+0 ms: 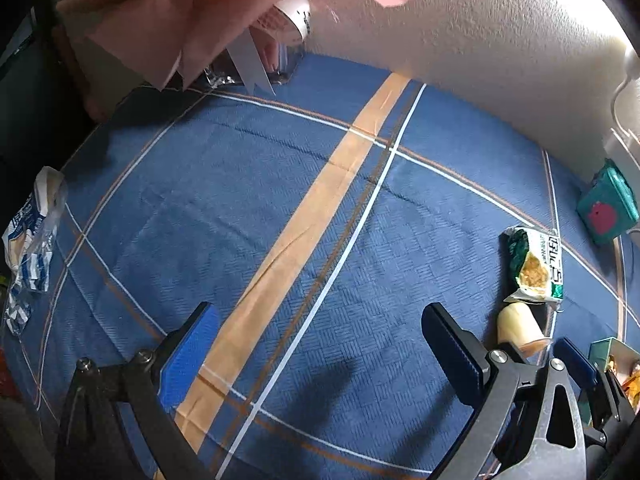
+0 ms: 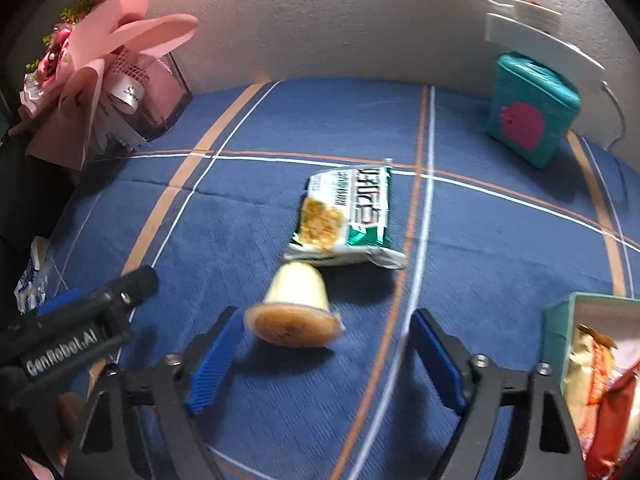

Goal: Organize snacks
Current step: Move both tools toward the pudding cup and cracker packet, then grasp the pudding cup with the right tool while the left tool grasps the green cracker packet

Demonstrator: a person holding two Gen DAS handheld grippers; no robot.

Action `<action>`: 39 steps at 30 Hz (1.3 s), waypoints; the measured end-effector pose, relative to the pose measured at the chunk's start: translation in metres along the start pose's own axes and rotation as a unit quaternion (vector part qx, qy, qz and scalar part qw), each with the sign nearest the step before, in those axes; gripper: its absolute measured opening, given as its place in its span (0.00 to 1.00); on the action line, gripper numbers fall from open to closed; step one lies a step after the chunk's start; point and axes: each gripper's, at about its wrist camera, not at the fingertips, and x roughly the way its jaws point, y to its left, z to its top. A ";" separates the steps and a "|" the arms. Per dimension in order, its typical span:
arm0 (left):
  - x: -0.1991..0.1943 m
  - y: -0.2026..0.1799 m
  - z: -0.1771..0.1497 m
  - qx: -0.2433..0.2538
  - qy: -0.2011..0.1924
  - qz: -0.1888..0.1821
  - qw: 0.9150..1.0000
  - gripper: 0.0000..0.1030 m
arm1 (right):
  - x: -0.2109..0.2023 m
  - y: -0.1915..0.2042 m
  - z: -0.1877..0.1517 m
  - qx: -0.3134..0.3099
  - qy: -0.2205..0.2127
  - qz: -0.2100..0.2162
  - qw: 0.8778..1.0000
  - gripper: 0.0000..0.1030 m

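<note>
A pale yellow pudding cup (image 2: 296, 312) lies on its side on the blue plaid cloth (image 2: 280, 128), lid toward me. My right gripper (image 2: 325, 314) is open, its blue pads either side of the cup and not touching it. Just beyond lies a green-and-white snack bag (image 2: 348, 216). At the right edge stands a teal box (image 2: 560, 320) holding wrapped snacks. My left gripper (image 1: 320, 312) is open over bare cloth with nothing between its fingers. The left wrist view shows the cup (image 1: 520, 324) and the bag (image 1: 536, 268) off to its right.
A blue-and-white wrapper (image 1: 28, 248) lies at the cloth's left edge. A pink bouquet (image 2: 100, 72) stands at the back left, and a teal tin with a pink shape (image 2: 528, 116) leans on the wall at the back right under a white power strip (image 2: 540, 36).
</note>
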 end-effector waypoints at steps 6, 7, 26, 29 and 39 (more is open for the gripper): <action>0.009 -0.005 -0.002 0.001 0.007 -0.005 1.000 0.98 | 0.007 0.006 0.002 -0.005 -0.006 0.006 1.000 0.58; 0.010 -0.006 -0.002 0.001 0.009 -0.008 1.000 0.98 | 0.008 0.007 0.003 -0.006 -0.007 0.006 1.000 0.53; 0.004 -0.021 -0.004 0.012 0.012 -0.023 1.000 0.98 | -0.013 -0.031 -0.010 0.028 -0.014 0.006 0.999 0.48; -0.004 -0.032 -0.004 0.024 0.007 -0.030 0.999 0.98 | -0.025 -0.045 -0.007 0.042 -0.024 0.005 0.999 0.48; -0.004 -0.080 0.012 0.047 0.026 -0.091 0.994 0.97 | -0.041 -0.078 0.012 0.056 -0.026 -0.011 0.998 0.46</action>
